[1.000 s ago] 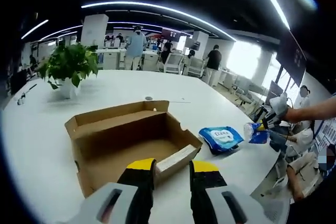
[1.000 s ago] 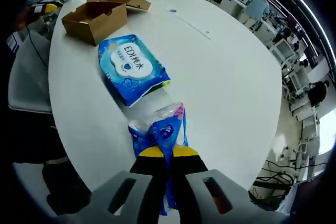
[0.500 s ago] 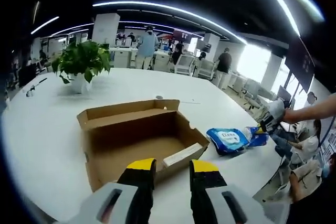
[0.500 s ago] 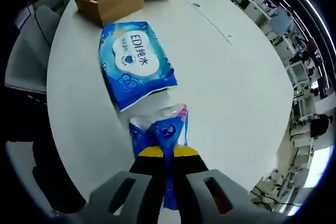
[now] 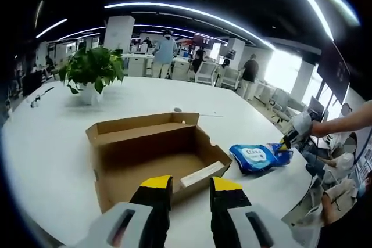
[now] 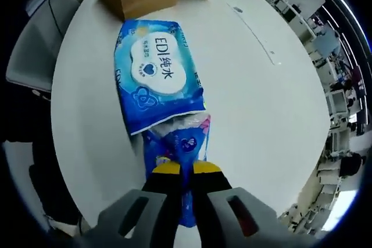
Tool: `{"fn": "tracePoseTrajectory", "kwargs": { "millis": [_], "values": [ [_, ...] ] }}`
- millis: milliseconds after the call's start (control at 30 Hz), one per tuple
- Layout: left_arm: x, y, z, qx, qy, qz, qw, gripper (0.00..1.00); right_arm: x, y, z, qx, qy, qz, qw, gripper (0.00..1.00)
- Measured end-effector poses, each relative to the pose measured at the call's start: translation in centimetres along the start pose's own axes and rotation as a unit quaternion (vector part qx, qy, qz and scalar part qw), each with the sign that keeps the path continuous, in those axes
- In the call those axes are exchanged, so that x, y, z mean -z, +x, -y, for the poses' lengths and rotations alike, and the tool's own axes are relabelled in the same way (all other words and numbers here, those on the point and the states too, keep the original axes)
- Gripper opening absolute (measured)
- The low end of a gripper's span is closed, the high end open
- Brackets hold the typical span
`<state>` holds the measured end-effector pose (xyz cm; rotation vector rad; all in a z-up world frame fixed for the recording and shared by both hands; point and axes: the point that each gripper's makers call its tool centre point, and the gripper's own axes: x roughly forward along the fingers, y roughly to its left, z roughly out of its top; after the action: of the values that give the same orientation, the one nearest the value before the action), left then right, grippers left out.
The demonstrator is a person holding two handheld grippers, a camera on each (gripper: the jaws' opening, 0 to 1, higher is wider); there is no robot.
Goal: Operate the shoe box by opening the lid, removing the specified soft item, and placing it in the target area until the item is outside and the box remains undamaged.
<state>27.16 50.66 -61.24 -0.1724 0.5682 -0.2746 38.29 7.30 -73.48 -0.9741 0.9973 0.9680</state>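
On the round white table (image 5: pixel 52 143), the open brown cardboard shoe box (image 5: pixel 152 154) sits mid-table; the potted green plant (image 5: pixel 91 74) stands behind it (toward the far edge), the blue wet-wipes pack (image 5: pixel 254 157) near the right edge.

The brown cardboard shoe box (image 5: pixel 152 152) is seen standing open on the white table, lid flap folded back, with a pale strip lying inside against its near wall. A blue wipes pack (image 6: pixel 156 75) printed "EDI" lies flat on the table, well apart from the box. A small blue plastic packet (image 6: pixel 181 156) is seen touching the pack's near end.
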Motion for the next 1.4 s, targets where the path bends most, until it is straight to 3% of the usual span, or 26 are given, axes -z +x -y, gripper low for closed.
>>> {"fn": "tracePoseTrajectory", "kwargs": {
  "millis": [200,300,467,1033,1400],
  "values": [
    [0.1,-0.2,-0.1,-0.002,0.001,-0.001,1.0,0.25,0.3,0.3,0.2,-0.003,-0.049,-0.019,0.9986,0.03],
    [0.0,-0.2,-0.1,-0.001,0.003,-0.001,1.0,0.25,0.8,0.3,0.3,-0.003,-0.102,-0.044,0.9938,0.01],
    [0.1,-0.3,-0.1,0.0,0.002,0.001,1.0,0.25,1.0,0.3,0.1,-0.01,-0.115,-0.051,0.992,0.01],
    [0.1,-0.3,0.1,0.008,-0.003,0.004,1.0,0.25,1.0,-1.2,1.4,0.023,-0.037,-0.033,0.9985,0.06],
    [0.5,-0.2,0.0,0.022,-0.004,0.004,0.9997,0.25,0.0,-2.9,1.4,0.043,0.06,0.0,0.9973,0.11]
  ]
}}
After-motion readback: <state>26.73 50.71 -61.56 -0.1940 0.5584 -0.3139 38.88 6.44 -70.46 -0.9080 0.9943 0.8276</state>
